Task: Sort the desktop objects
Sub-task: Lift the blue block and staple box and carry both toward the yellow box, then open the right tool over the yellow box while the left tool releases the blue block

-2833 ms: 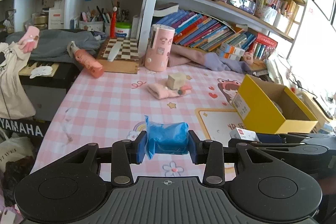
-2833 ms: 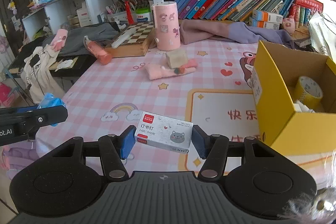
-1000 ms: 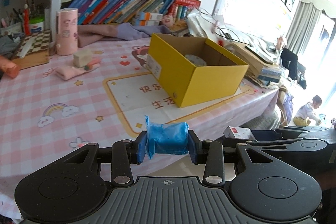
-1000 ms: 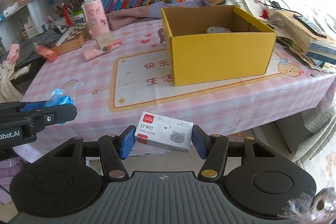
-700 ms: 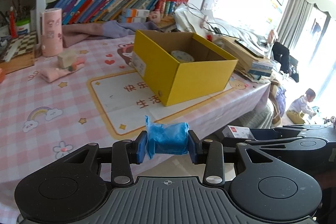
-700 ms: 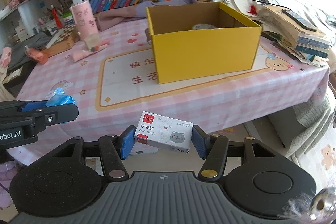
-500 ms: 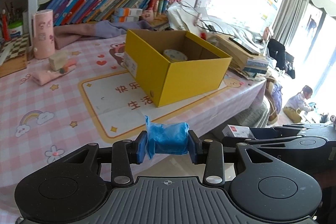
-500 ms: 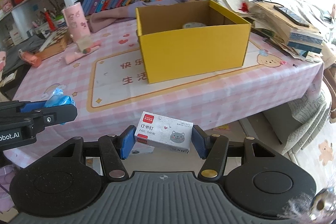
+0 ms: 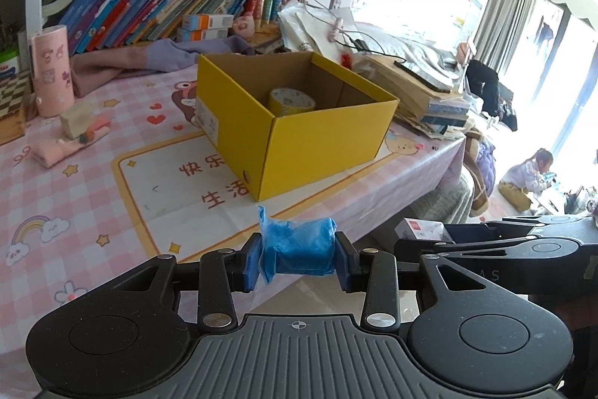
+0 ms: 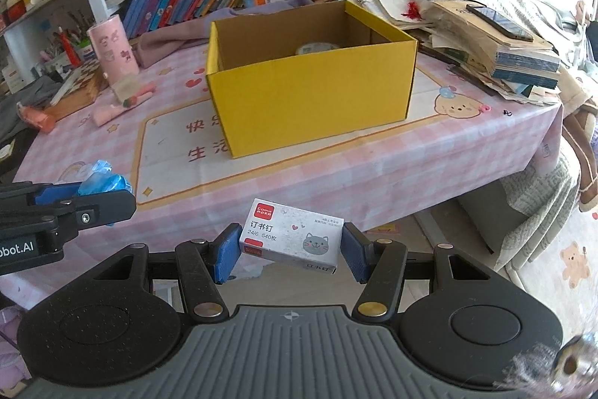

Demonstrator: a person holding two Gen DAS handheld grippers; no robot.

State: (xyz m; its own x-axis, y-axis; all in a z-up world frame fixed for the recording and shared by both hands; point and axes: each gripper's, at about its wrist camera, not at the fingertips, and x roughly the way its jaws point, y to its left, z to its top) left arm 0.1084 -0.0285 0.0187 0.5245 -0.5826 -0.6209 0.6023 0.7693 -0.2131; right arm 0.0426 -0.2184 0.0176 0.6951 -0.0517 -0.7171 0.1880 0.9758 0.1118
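My left gripper is shut on a blue wrapped roll, held off the table's front edge. My right gripper is shut on a white staple box with a cat picture, also held in front of the table. The open yellow cardboard box stands on the pink checked tablecloth ahead; it also shows in the right wrist view. A yellow tape roll lies inside it. In the right wrist view the left gripper with the blue roll sits at the left.
A pink cylinder, a folded pink cloth with a beige block, and a chessboard lie at the table's far left. Bookshelves stand behind. A pile of books and papers lies right of the box.
Both grippers have swung right from the table's left part, ending in front of the yellow box beyond the table's front edge. Both keep hold of their objects.
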